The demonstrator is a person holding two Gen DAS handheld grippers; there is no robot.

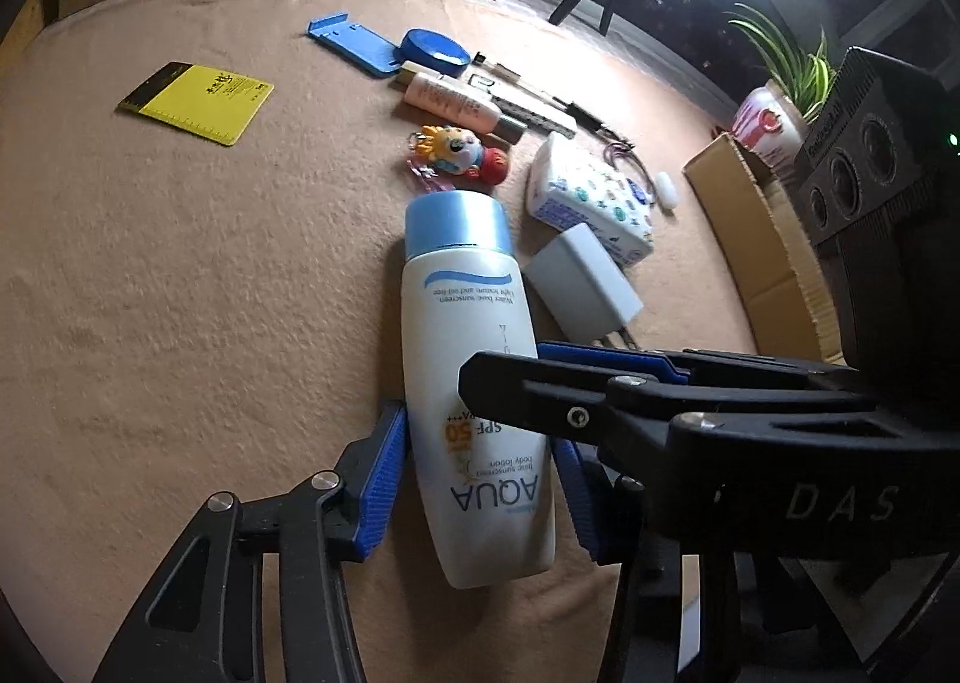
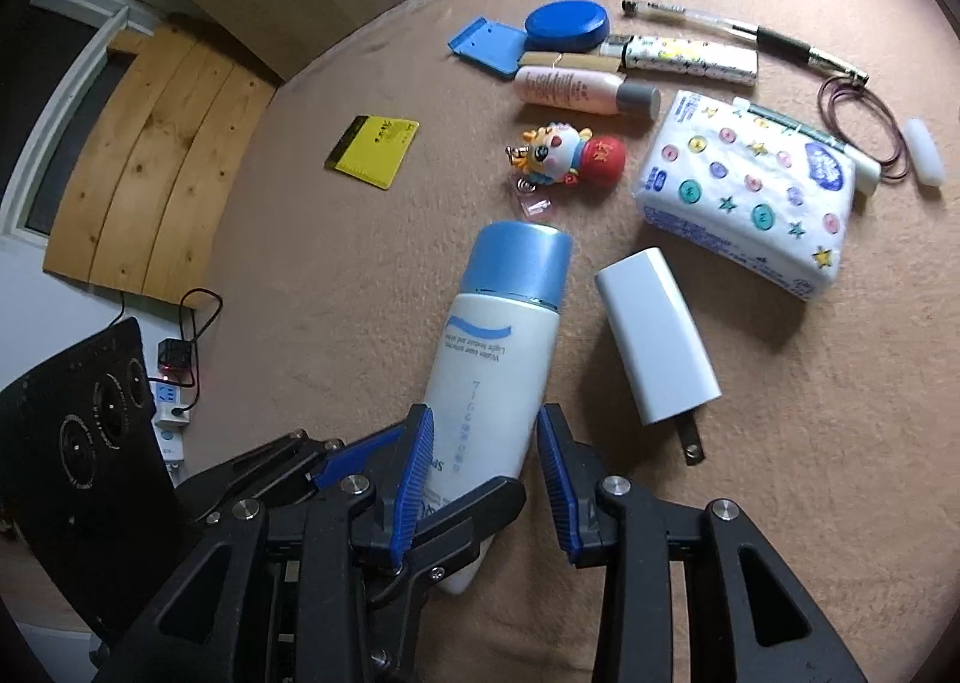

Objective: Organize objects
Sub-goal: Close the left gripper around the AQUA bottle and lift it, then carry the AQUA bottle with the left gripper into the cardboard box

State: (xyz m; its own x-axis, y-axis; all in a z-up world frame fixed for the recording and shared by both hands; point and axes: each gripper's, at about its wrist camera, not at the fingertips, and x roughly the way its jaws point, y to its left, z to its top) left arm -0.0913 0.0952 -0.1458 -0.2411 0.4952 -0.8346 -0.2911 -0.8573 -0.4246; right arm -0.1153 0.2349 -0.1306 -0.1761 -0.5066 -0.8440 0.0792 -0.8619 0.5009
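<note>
While the sunscreen bottle lies on the tan surface at lower centre, cap toward the top, both tongs straddle its lower half: left tongs and right tongs stand spread, pads not visibly pressing.

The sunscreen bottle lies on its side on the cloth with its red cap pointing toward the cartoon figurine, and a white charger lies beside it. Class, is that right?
Not quite: the cap is blue, not red, as the right wrist view shows. The sunscreen bottle does lie on its side, cap toward the cartoon figurine, with the white charger beside it.
</note>
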